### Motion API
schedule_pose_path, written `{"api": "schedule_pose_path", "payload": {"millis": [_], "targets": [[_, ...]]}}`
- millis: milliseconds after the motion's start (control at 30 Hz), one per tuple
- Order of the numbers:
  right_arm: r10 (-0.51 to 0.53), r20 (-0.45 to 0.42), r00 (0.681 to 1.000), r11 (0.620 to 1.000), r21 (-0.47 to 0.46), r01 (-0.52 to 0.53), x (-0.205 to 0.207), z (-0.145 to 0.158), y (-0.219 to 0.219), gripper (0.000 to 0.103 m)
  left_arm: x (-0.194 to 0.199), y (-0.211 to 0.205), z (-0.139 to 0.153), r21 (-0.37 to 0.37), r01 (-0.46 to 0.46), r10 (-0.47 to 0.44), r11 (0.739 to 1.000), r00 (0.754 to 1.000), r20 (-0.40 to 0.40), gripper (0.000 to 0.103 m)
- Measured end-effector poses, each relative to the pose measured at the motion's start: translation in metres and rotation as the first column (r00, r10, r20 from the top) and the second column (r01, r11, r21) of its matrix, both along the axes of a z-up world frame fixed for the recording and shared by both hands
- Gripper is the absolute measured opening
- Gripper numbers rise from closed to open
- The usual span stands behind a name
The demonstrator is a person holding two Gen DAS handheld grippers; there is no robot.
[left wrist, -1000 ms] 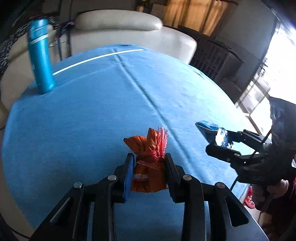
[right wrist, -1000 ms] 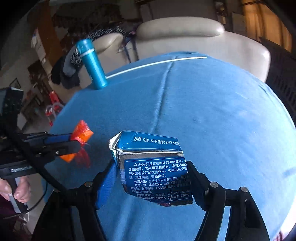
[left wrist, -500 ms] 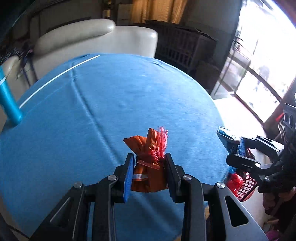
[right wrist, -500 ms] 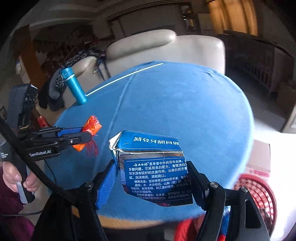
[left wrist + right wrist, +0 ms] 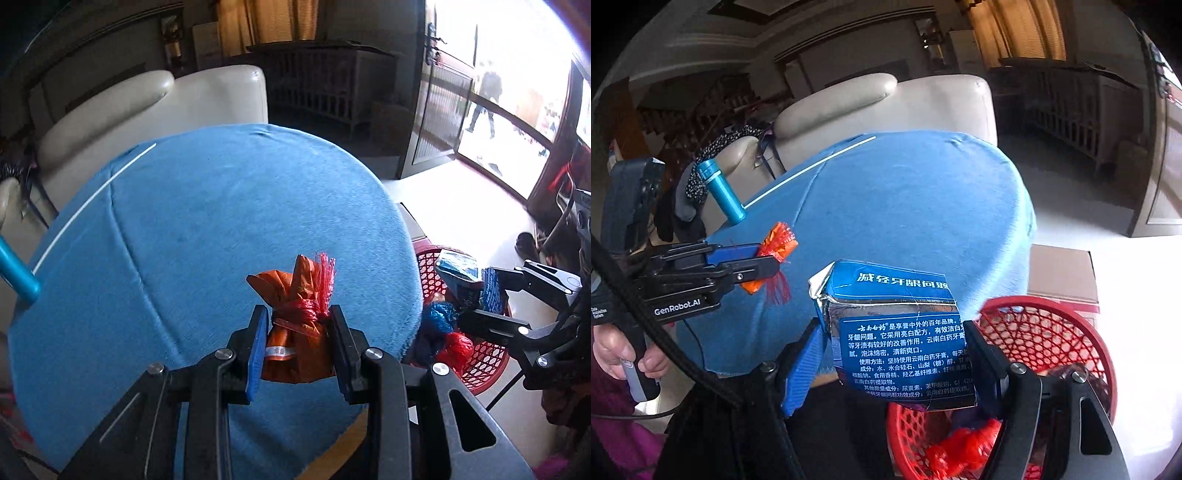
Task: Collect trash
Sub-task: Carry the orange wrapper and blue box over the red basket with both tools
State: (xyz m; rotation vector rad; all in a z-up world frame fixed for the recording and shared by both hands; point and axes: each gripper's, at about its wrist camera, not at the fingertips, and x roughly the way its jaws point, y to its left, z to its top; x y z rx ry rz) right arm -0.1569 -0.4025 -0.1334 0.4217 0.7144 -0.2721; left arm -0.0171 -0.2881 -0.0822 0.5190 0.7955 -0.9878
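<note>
My left gripper (image 5: pixel 299 332) is shut on an orange wrapper bundle (image 5: pixel 299 317) tied with red mesh, held above the near right part of the blue table (image 5: pixel 207 229). It also shows in the right wrist view (image 5: pixel 775 245). My right gripper (image 5: pixel 897 354) is shut on a crushed blue toothpaste box (image 5: pixel 897 332) and holds it over the red mesh basket (image 5: pixel 1052 332) on the floor. In the left wrist view the right gripper (image 5: pixel 476 299) holds the box (image 5: pixel 456 267) above the basket (image 5: pixel 480 365), which has red and blue trash inside.
A teal bottle (image 5: pixel 720 192) stands at the table's far left edge. A cream sofa (image 5: pixel 147 107) is behind the table. A cardboard box (image 5: pixel 1063 273) lies on the floor beside the basket. A doorway (image 5: pixel 517 110) opens at the right.
Both grippers have swung right with their loads, from over the table toward its right edge. The right gripper with the box is now over the red basket.
</note>
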Motion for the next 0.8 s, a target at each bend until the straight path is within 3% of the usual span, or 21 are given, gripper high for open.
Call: {"api": "schedule_pose_path", "payload": {"millis": [800], "targets": [[-0.136,-0.001,0.991,0.99,0.046,0.136,-0.063,-0.009,-0.025,0.075,-0.057,-0.048,0.006,0.043,0.153,-0.156,0.987,0.984,0.079,0.034]]}}
